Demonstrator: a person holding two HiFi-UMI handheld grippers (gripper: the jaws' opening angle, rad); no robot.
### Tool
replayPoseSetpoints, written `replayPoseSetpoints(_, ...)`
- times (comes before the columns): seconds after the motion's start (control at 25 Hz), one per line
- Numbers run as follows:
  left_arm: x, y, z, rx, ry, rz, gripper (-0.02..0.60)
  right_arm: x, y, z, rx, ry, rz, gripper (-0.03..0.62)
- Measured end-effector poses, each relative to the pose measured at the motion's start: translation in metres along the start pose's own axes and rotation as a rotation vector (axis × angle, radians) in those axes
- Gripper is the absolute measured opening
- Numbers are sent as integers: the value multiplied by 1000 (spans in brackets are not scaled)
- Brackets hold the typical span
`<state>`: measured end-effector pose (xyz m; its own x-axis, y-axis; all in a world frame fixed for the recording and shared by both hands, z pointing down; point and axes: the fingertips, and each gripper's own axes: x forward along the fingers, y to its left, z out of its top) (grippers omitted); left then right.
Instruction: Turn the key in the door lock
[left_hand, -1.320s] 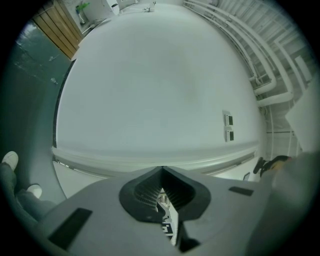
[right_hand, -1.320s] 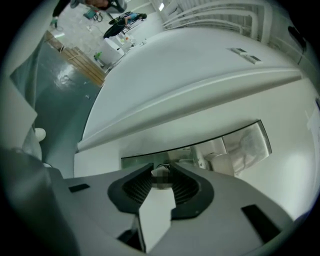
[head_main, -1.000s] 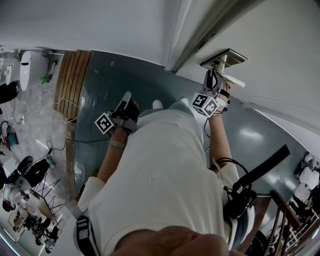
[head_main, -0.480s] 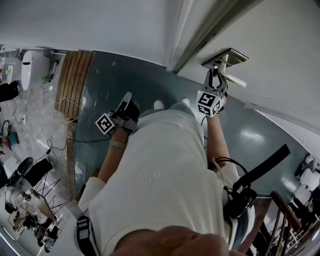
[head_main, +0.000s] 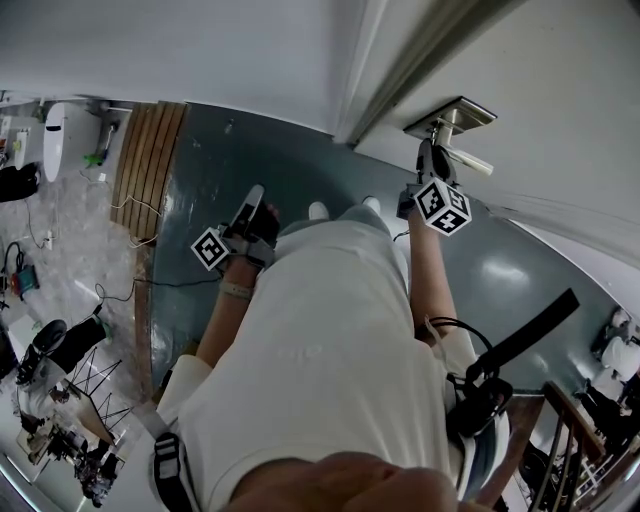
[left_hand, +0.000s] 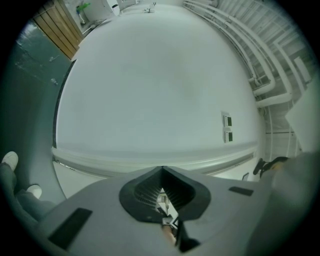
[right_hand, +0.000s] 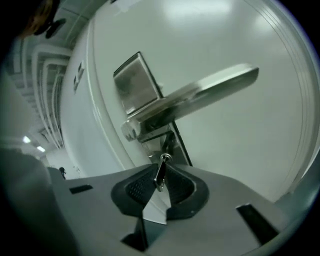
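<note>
Gripping the small silver metal key, which sits in the lock under the long silver lever handle of the white door, the right gripper has just been closing, its fingers now clamped on the key's head. Turning is the step in hand. Next likely calls for a steady roll without slipping. The left gripper idles well apart, fingers clenched on nothing.

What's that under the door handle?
A key sticks out under the handle, pinched by the right gripper, whose jaws have just been closing. The keyhole itself is hidden behind it.
</note>
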<state>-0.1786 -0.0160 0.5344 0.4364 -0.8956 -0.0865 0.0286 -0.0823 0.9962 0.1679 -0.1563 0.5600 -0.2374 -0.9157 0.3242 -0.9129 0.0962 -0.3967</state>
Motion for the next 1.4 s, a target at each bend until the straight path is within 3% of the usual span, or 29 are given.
replayPoseSetpoints(0.32, -1, 1, 2, -7, -2, 4, 8, -1, 1, 0, 520, 24, 113, 61)
replayPoseSetpoints(0.64, 1, 0, 2, -16, 0, -2, 8, -5, -2, -6, 943, 24, 175, 63)
replayPoseSetpoints(0.84, 0, 3, 3, -21, 6, 5, 8, -3, -5, -10, 1176, 13, 267, 69)
replayPoseSetpoints(1.0, 0, 3, 4, -26, 2, 7, 8, -3, -3, -10, 1173, 7, 308, 69)
replayPoseSetpoints(1.4, 0, 3, 4, -33, -5, 3, 8, -4, -5, -1, 983, 2, 299, 71)
